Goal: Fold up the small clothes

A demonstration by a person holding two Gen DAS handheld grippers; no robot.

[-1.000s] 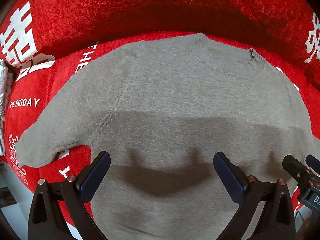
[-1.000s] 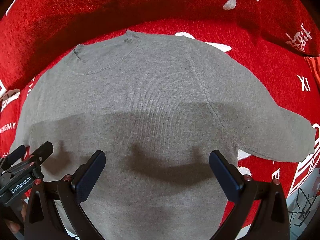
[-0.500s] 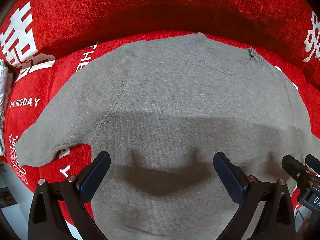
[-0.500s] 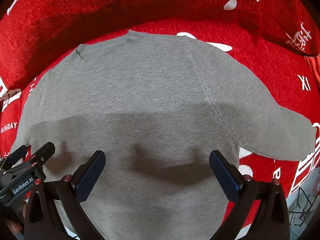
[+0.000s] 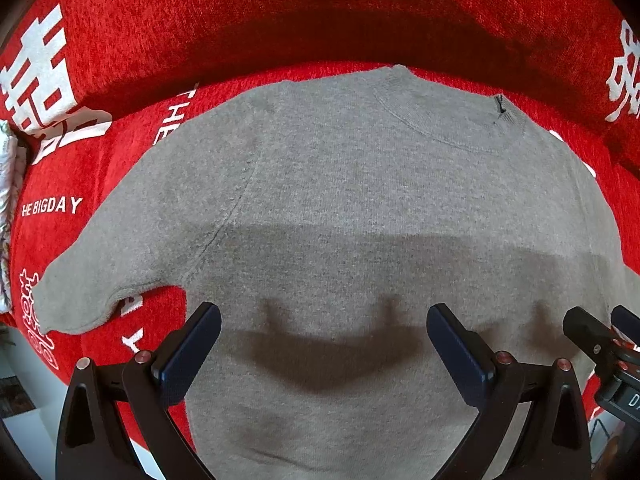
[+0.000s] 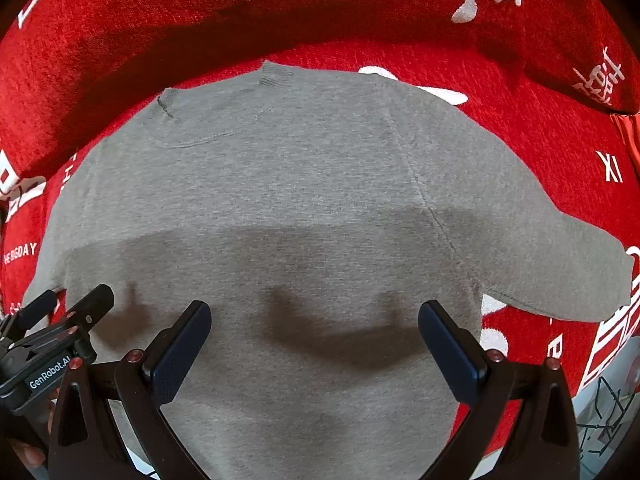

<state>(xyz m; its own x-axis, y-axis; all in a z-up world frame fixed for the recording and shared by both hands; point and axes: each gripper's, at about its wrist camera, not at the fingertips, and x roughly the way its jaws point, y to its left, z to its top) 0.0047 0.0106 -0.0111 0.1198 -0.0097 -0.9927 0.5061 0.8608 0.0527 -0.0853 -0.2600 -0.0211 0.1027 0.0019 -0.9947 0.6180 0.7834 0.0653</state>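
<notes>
A grey sweater lies flat and spread out on a red cover printed with white lettering, collar toward 12 o'clock, one sleeve reaching toward 8 o'clock in the left view and the other toward 4 o'clock in the right view. The left claw hangs above its lower body, fingers wide apart, empty. The right claw does likewise, just beside it.
</notes>
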